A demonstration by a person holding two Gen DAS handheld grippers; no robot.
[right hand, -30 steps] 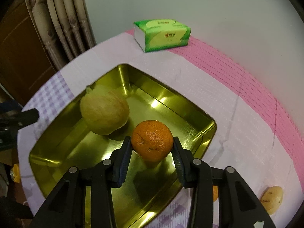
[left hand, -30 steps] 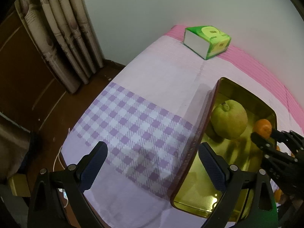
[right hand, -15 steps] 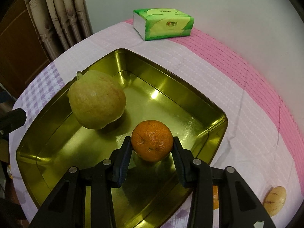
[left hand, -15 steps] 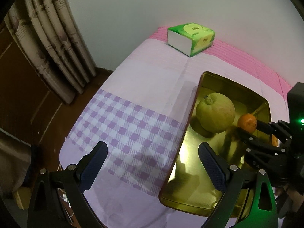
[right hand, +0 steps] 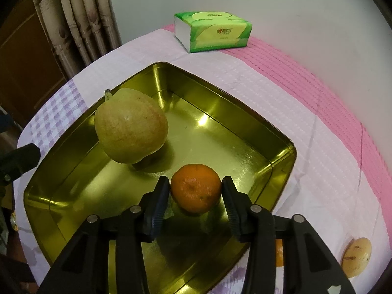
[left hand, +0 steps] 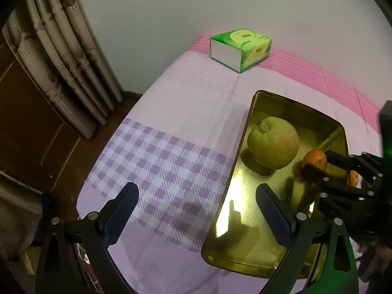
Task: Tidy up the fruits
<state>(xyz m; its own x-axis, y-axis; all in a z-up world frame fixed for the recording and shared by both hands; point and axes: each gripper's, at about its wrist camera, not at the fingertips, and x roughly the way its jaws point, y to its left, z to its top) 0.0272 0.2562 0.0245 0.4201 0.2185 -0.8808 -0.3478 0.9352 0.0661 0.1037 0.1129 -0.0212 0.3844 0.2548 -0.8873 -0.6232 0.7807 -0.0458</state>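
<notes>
A gold metal tray (right hand: pixel 281 161) (left hand: pixel 245 134) lies on the cloth-covered table. In it sits a large yellow-green pear (right hand: pixel 131 127) (left hand: pixel 273 143) at the left. A small orange (right hand: pixel 196 188) (left hand: pixel 314 158) rests on the tray floor between the fingers of my right gripper (right hand: pixel 196 186) (left hand: pixel 316 169). Its jaws are opening, and a thin gap shows beside the fruit. My left gripper (left hand: pixel 196 188) hangs open and empty above the checked cloth and the tray's near left rim.
A green tissue box (right hand: pixel 213 30) (left hand: pixel 241 46) stands at the table's far edge by the wall. A second small orange (right hand: pixel 279 254) and a pale yellow fruit (right hand: pixel 356 257) lie on the cloth right of the tray. Curtains (left hand: pixel 61 56) hang at the left, beyond the table's edge.
The right gripper sank toward the tray floor with the orange, and its jaws have parted slightly. The left gripper rolled a little; its view shifted, showing more of the tray.
</notes>
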